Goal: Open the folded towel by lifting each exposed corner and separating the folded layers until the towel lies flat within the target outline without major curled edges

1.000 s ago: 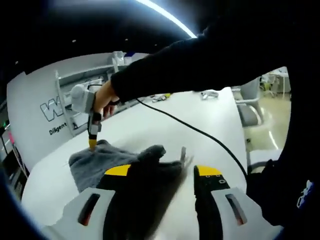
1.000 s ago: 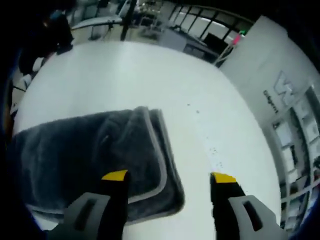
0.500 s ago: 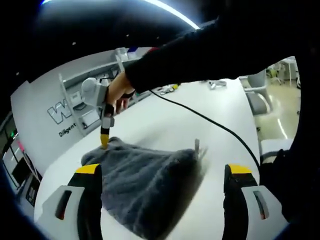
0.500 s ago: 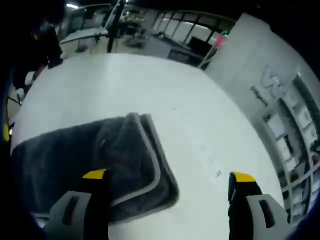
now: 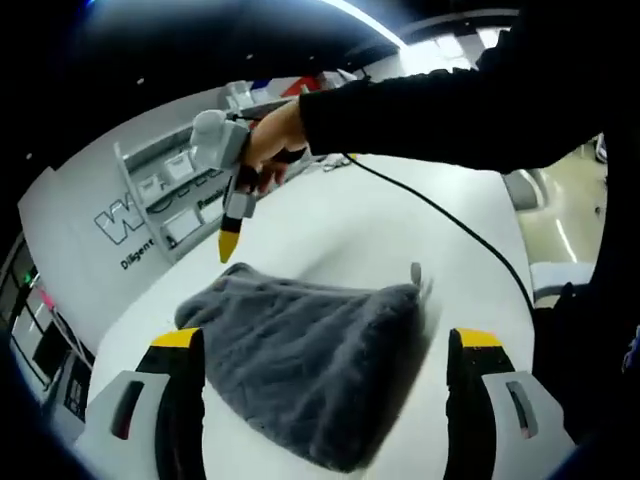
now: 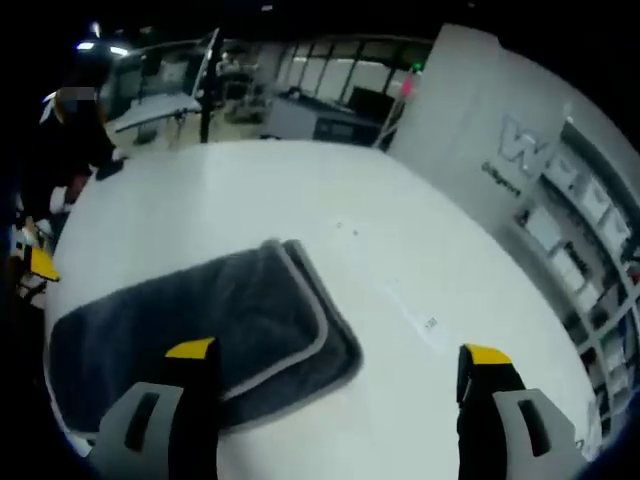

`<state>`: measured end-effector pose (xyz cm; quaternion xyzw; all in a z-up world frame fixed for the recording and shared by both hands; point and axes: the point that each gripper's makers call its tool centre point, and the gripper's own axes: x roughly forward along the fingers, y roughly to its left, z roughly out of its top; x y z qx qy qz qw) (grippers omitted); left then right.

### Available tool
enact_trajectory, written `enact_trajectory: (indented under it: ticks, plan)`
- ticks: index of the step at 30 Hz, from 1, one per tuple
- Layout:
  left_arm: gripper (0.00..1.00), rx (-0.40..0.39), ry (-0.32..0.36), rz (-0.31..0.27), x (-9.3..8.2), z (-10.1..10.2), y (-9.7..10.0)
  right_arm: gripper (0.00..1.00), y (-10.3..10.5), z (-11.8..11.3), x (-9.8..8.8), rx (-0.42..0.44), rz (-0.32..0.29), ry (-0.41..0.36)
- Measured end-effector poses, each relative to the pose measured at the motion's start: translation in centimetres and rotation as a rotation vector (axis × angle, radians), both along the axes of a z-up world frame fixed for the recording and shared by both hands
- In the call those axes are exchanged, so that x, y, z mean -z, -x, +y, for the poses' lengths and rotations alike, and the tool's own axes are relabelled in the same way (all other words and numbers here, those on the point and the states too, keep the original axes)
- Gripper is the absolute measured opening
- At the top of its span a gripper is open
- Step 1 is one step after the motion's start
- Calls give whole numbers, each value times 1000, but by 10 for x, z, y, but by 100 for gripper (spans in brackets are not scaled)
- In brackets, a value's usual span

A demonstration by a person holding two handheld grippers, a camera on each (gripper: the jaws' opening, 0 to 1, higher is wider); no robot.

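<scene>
A grey folded towel (image 5: 305, 355) lies on the white table (image 5: 340, 240), with a small tag sticking up at its far corner. My left gripper (image 5: 322, 340) hangs open just above the towel's near part, nothing between its jaws. The right gripper (image 5: 230, 245), held in a person's hand, hovers above the towel's far left corner, apart from it. In the right gripper view the towel (image 6: 200, 325) shows its pale piped edge and stacked layers; my right gripper (image 6: 335, 352) is open over the towel's right edge, its left jaw above the cloth.
A black cable (image 5: 450, 225) crosses the table (image 6: 400, 240) behind the towel. A white wall with lettering and shelves (image 5: 150, 195) stands beyond the far edge. A person's dark sleeve (image 5: 430, 110) reaches across above. Chairs and desks stand further off.
Both grippers have risen away from the towel. The right gripper lifted off the far left corner. The towel has settled lower and flatter on the table.
</scene>
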<state>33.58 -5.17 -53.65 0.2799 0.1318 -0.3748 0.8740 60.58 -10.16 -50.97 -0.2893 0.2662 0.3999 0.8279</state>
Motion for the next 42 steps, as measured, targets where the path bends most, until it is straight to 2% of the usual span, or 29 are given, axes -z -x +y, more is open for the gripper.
enact_trajectory:
  ticks: [3,5,8,10,12,14,16,17,19,22,27,32,34,37,40,42]
  plan:
    - [89,7,-47,-12,-2,-3,-2,99,4,-2,6,-39,12,52]
    - [90,8,-53,-10,-5,-4,-4,99,6,-1,8,-51,21,70]
    - [89,22,-91,29,-3,-4,-5,99,15,2,9,-95,52,114]
    - [89,39,-164,84,6,0,-3,99,19,5,7,-104,88,116]
    - [90,43,-156,99,3,-1,-5,98,27,9,7,-140,129,129]
    - [91,64,-164,139,1,-2,-2,98,32,10,8,-175,146,164]
    - [91,87,-178,157,-4,-4,-1,97,37,10,11,-209,163,218]
    - [90,95,-187,162,-5,-5,-1,96,39,12,11,-217,166,221]
    - [84,104,-201,160,-12,-8,-2,93,40,14,8,-226,170,230]
    - [84,96,-256,112,-26,-11,-12,93,39,15,3,-243,177,241]
    - [83,113,-262,95,-37,-22,-14,87,37,16,-6,-276,183,275]
    - [83,122,-274,98,-36,-26,-18,87,34,15,-14,-296,197,313]
    - [82,131,-300,105,-34,-26,-17,86,34,14,-19,-312,197,327]
    - [82,141,-318,131,-31,-28,-16,86,33,12,-24,-327,208,353]
    - [89,152,-340,179,-23,-29,-13,85,32,11,-27,-346,212,375]
    - [88,152,-337,183,-23,-32,-14,84,30,13,-27,-356,213,373]
